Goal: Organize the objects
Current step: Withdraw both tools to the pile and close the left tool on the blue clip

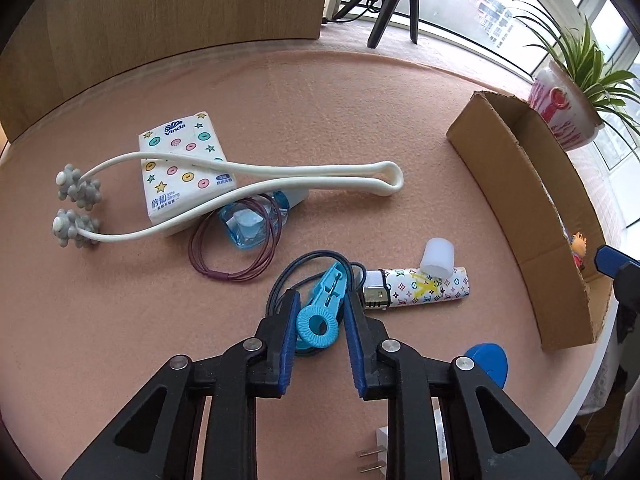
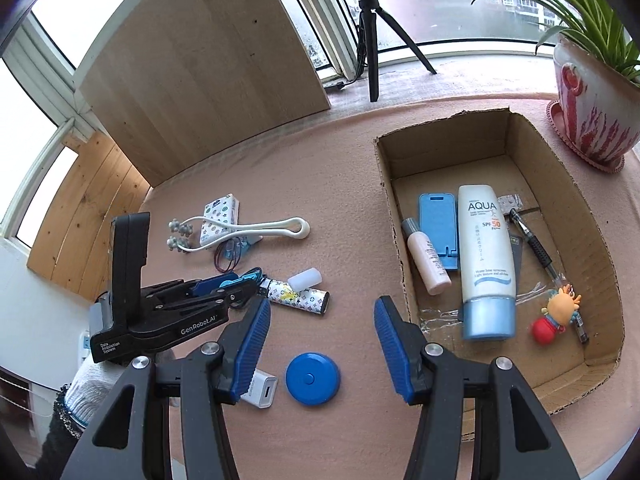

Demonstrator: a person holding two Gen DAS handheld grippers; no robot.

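Plastic clip [image 1: 324,304], light and stiff, sits between the left tool's [image 1: 320,312] jaws, which close around its ringed end. Right tool [image 2: 320,324] hangs released above the blue disc [image 2: 313,378].

left gripper [image 1: 320,312] low over table, fingers closed on teal clip [image 1: 320,304] | right gripper [image 2: 320,340] raised, fingers spread wide, holding nothing

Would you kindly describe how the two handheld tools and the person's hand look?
Both tools, left and right, have black linkage arms with silver pivots and ribbed blue pads. The left body carries white "GenRobot.AI" lettering. The hand wears a white knit glove.
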